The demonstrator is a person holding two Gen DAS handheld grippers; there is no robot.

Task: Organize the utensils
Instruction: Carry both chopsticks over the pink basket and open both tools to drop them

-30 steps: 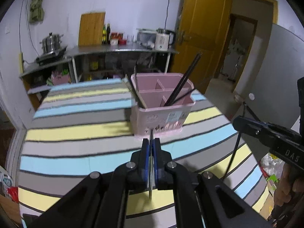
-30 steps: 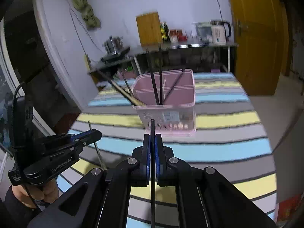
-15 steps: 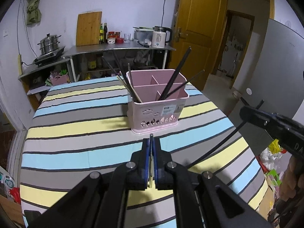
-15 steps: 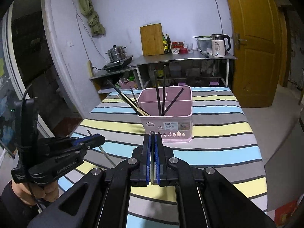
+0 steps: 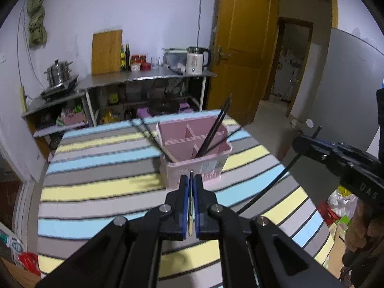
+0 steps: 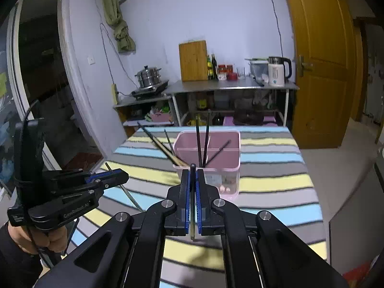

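Observation:
A pink divided utensil basket (image 5: pixel 194 148) (image 6: pixel 208 153) stands on the striped table (image 5: pixel 100 168) and holds several dark chopsticks (image 5: pixel 216 124) (image 6: pixel 200 141). My left gripper (image 5: pixel 191 187) is shut on a thin chopstick (image 5: pixel 190 206), just in front of the basket. It also shows in the right wrist view (image 6: pixel 108 177), chopstick slanting down. My right gripper (image 6: pixel 192 180) is shut on a dark chopstick (image 6: pixel 192 201). In the left wrist view it (image 5: pixel 309 144) holds that chopstick (image 5: pixel 268 187) slanting over the table's right side.
More chopsticks (image 6: pixel 158 144) lean out of the basket's left side. A metal counter (image 5: pixel 148 79) with a kettle (image 5: pixel 196 60), bottles and a pot (image 5: pixel 58 74) stands behind the table. A yellow door (image 5: pixel 240 48) is at the right.
Both grippers moved a little closer to the basket and lower, still shut on their chopsticks. The basket looks larger in both views.

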